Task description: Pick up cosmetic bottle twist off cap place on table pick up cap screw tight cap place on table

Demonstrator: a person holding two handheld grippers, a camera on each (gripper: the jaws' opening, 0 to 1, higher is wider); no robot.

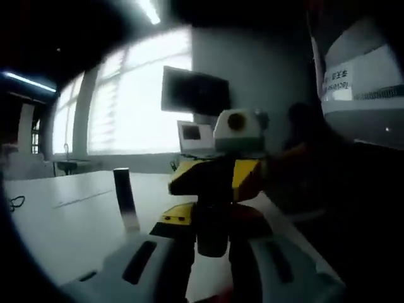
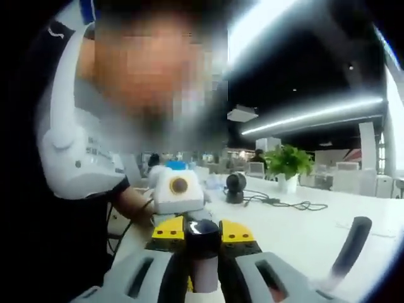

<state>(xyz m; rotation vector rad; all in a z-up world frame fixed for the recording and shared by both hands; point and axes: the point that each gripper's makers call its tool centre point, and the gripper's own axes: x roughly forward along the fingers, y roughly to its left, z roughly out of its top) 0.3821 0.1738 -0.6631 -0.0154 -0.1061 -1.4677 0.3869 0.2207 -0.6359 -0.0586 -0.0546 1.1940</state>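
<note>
left gripper [image 1: 211,252] — clamps bottle [image 1: 211,237] | right gripper [image 2: 203,278] — grips cap [image 2: 202,237]

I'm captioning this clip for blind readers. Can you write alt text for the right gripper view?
Two grippers meet over a white table: the near one grips a pale bottle, the far one its dark cap. A dark tube stands to the right, a potted plant behind, a person at left.

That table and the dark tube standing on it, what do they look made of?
The table looks like white laminate, smooth and slightly glossy, since it mirrors light. The dark tube seems glossy plastic, judging by its sheen and a pale reflection near its base; I can't be sure.
</note>
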